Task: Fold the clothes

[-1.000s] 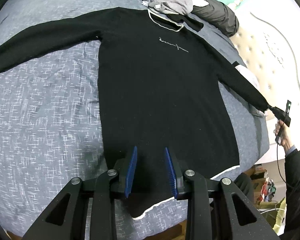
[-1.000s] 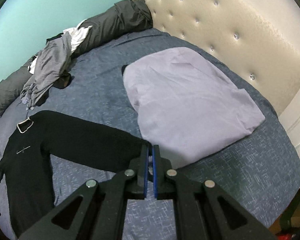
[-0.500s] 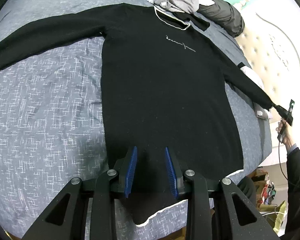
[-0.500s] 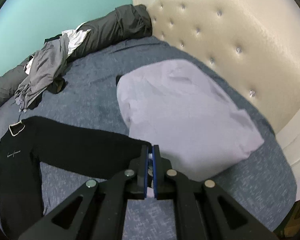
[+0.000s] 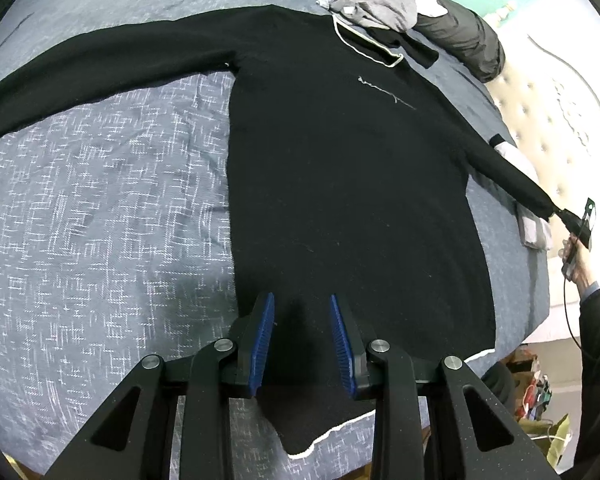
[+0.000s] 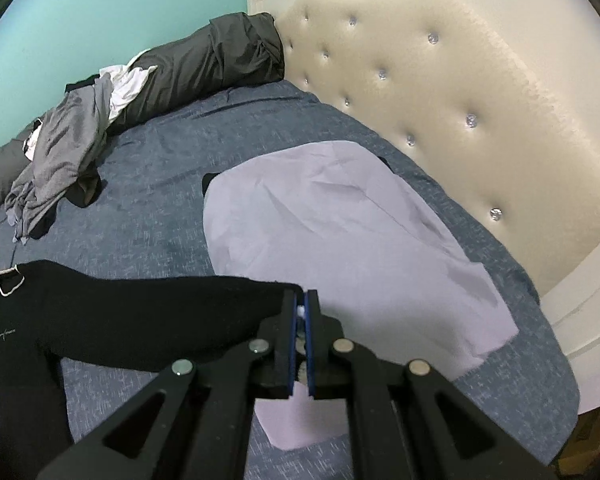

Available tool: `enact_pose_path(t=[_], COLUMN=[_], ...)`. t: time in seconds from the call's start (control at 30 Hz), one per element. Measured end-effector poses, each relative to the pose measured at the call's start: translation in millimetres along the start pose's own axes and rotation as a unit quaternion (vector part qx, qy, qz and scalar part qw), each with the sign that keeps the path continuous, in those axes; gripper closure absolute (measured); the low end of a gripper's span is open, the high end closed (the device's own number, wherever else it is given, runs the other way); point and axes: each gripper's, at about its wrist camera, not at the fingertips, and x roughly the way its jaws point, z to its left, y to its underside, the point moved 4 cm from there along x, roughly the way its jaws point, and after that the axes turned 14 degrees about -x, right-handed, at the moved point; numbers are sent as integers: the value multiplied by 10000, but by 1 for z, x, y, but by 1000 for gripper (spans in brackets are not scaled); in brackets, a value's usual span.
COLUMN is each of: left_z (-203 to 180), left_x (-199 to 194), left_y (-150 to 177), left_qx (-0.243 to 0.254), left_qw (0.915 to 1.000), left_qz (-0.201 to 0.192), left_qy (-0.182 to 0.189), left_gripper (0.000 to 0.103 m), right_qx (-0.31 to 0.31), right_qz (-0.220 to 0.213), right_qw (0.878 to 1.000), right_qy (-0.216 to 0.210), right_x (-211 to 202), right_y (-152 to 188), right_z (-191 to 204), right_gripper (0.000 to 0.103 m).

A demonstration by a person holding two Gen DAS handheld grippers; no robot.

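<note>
A black long-sleeved sweater point(image 5: 340, 168) lies spread face up on the blue-grey bedspread point(image 5: 100, 200), both sleeves out to the sides. My left gripper point(image 5: 302, 304) is open and hovers over the sweater's lower hem, the cloth showing between its blue pads. My right gripper point(image 6: 300, 300) is shut on the cuff of the sweater's sleeve point(image 6: 160, 316) and holds it lifted and stretched. In the left wrist view that gripper point(image 5: 576, 226) appears at the far right, held by a hand.
A lilac folded cloth point(image 6: 340, 248) lies on the bed beside the lifted sleeve. A pile of grey clothes point(image 6: 60, 160) and a dark rolled duvet point(image 6: 204, 64) sit near the teal wall. The cream tufted headboard point(image 6: 440, 92) bounds the bed.
The right gripper has raised the sleeve cuff higher and drawn it out. The left gripper has crept forward over the hem, still open.
</note>
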Motion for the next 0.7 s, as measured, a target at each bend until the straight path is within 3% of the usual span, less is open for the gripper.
enact_pose_path(t=[0.2, 0.27, 0.43, 0.5, 0.7], left_z=[-8, -12, -21, -25, -29], left_x=[6, 8, 13, 15, 16], left_y=[-3, -2, 0, 2, 0], left_qx=[48, 56, 105, 137, 218], left_qw=[9999, 9999, 9996, 9996, 9996], left_qz=[34, 44, 53, 65, 0], left_qy=[82, 132, 243, 252, 157], left_gripper=[71, 71, 71, 70, 67], right_qx=[153, 200, 239, 197, 429], right_qz=[9, 5, 26, 76, 236], right_qw=[9999, 9997, 9969, 9961, 9953], right_qy=[68, -148, -743, -851, -839], right_x=[9, 8, 7, 11, 29], right_y=[2, 5, 20, 28, 41], right_z=[-7, -5, 7, 14, 12], right_gripper=[96, 94, 70, 53, 52])
